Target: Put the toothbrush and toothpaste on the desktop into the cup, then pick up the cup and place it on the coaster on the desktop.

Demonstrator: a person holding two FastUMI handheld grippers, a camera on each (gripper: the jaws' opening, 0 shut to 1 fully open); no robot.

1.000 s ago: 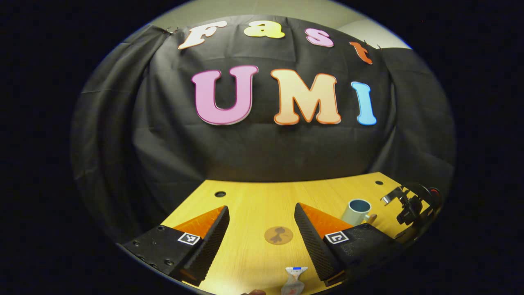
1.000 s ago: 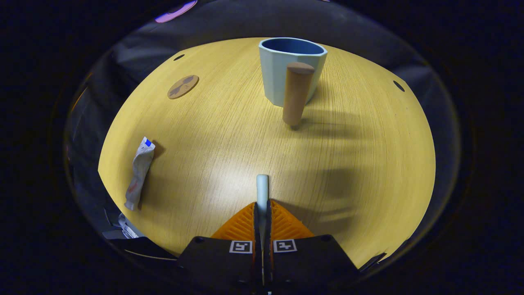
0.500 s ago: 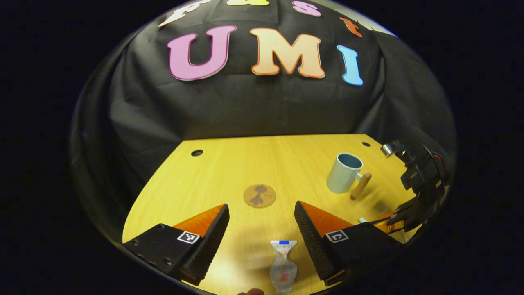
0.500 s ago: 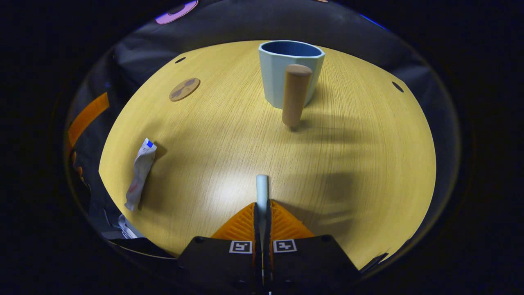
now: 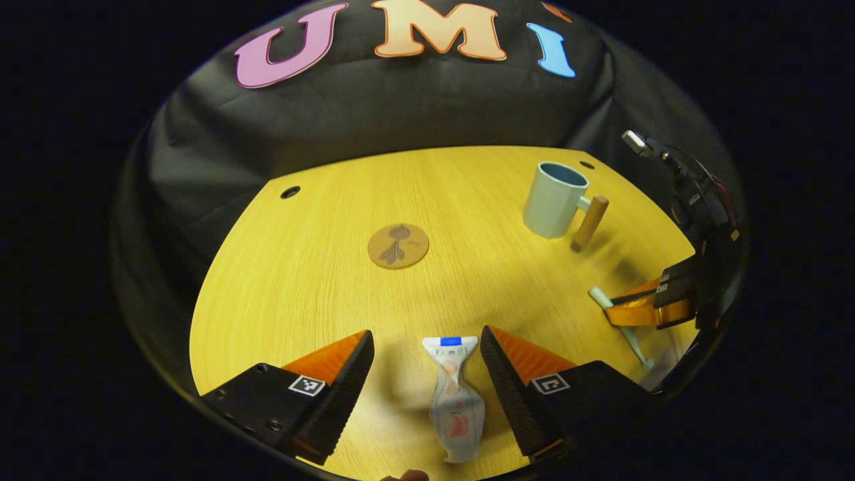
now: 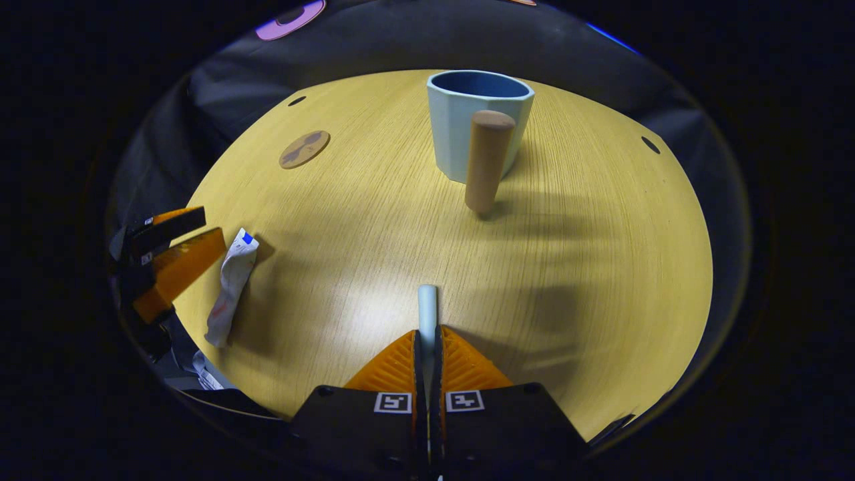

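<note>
Here the left claw (image 5: 427, 374) hangs with its fingers apart on either side of the toothpaste (image 5: 453, 394), which lies flat on the tabletop (image 5: 467, 280) near its front edge, while the right claw (image 6: 427, 347) is clamped on the toothbrush (image 6: 427, 310) with the cup (image 6: 477, 123) straight ahead at 12 o'clock and the coaster (image 6: 304, 149) off at 10 o'clock. To do this well, I judge the left claw should drop straight down and pinch the tube at its middle, since the limp foil may buckle, and the right should carry the brush over the cup's rim, clear of the wooden handle (image 6: 487, 160), before letting go.
</note>
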